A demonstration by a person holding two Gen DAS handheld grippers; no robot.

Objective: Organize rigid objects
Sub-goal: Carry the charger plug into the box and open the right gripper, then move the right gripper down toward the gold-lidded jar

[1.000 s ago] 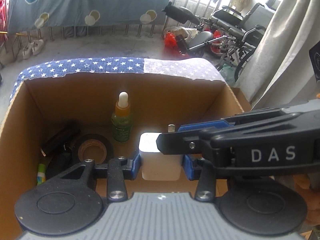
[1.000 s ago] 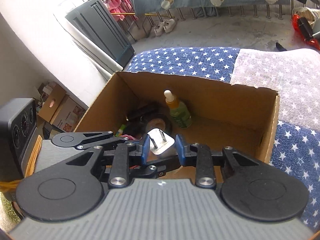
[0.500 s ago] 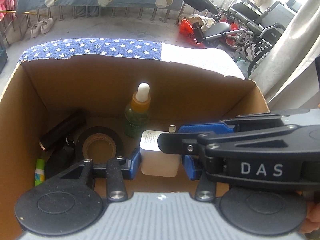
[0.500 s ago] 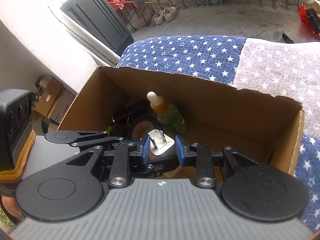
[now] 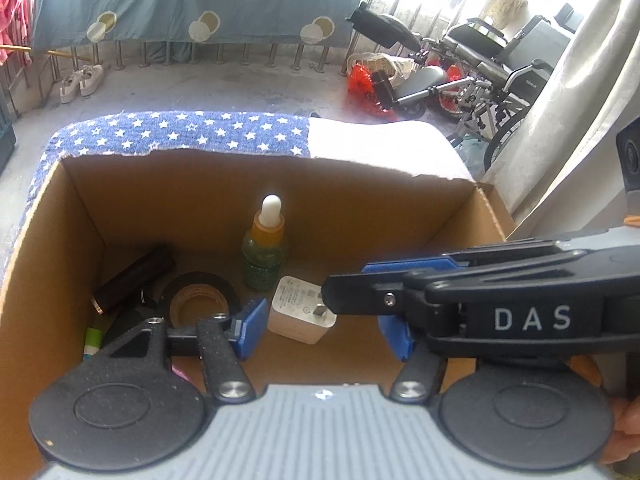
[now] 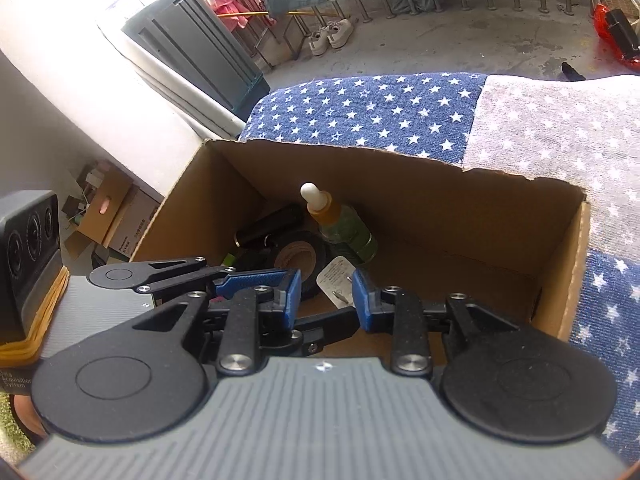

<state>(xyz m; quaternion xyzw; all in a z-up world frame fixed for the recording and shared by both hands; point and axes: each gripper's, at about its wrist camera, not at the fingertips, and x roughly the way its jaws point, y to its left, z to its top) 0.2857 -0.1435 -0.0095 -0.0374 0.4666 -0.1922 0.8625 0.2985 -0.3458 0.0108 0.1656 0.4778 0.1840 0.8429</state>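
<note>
A white plug charger (image 5: pixel 299 314) lies on the floor of the cardboard box (image 5: pixel 360 204), prongs up, beside the green dropper bottle (image 5: pixel 264 258). My left gripper (image 5: pixel 324 330) is open above it, its blue pads apart and clear of the charger. My right gripper (image 6: pixel 325 294) is also open over the box, with the charger (image 6: pixel 335 280) seen between its pads but below them. In the left wrist view the right gripper's arm (image 5: pixel 480 292) crosses in from the right.
In the box's left part lie a black tape roll (image 5: pixel 196 300), a black cylinder (image 5: pixel 134 278) and a green-white stick (image 5: pixel 92 342). The box stands on a star-patterned blue and white cloth (image 6: pixel 380 108). A wheelchair (image 5: pixel 492 64) stands beyond.
Both grippers opened and let go of the charger, which now lies tilted on the box floor next to the bottle. Both cameras pulled back slightly.
</note>
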